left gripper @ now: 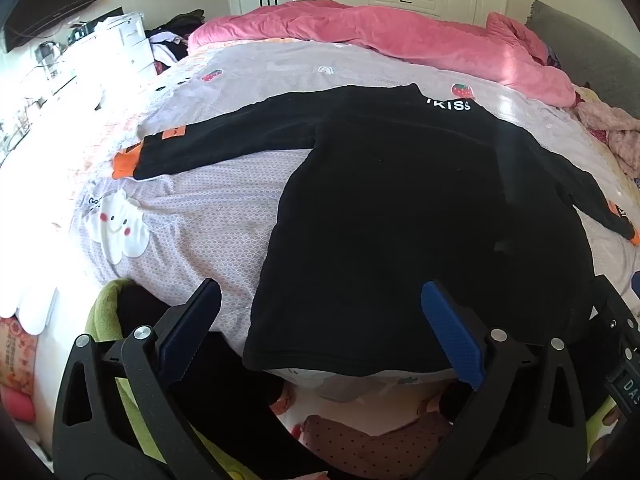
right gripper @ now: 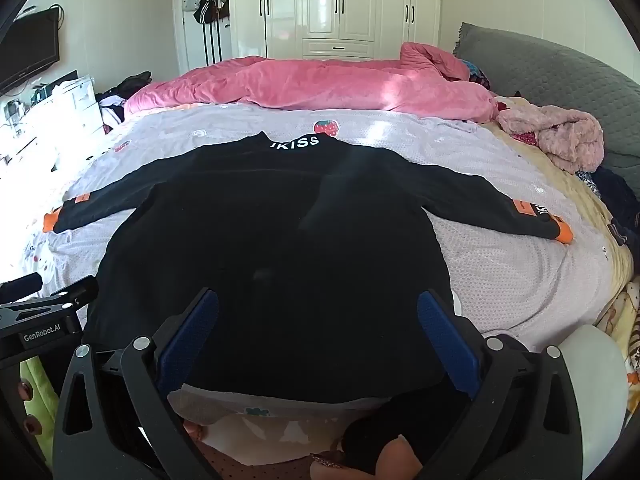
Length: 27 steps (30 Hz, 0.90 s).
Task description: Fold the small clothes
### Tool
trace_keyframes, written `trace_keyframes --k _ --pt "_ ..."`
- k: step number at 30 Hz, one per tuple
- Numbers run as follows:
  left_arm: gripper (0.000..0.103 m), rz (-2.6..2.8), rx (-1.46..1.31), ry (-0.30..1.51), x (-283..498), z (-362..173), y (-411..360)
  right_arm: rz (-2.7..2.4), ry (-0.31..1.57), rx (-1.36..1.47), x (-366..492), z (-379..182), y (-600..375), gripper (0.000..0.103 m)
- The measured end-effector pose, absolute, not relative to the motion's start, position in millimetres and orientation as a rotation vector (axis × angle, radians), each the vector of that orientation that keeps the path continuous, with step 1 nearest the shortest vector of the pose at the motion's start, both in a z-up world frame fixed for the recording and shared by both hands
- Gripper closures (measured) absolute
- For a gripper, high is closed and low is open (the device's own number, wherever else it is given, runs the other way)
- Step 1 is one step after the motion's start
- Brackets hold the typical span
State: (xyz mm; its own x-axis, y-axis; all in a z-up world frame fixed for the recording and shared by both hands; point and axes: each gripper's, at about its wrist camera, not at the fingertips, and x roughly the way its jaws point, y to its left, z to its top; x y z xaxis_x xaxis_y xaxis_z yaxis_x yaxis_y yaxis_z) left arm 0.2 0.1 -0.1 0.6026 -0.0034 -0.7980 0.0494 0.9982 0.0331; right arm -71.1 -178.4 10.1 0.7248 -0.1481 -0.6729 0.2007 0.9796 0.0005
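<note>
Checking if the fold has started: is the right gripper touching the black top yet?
Cannot tell. In the right wrist view the right gripper is open over the black top near its hem, but no gap or contact shows plainly.

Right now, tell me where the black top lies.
The black top lies spread flat on the lilac bedsheet, sleeves out, collar toward the pink quilt, hem nearest both open grippers.

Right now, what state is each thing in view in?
Black long-sleeved top with orange cuffs: spread flat, unfolded, sleeves out.
Left tongs: open, empty, at the top's hem.
Right tongs: open, empty, over the hem.
Pink quilt: bunched at the bed's far side.
White wardrobe doors: closed.
</note>
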Motion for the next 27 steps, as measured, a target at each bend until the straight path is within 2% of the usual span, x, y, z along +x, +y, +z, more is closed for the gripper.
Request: trace_keyframes --k 27 --pt "0.009 -0.043 0.053 0.911 -2 1 -3 -0.19 0.731 0.073 -76 9 -175 0.004"
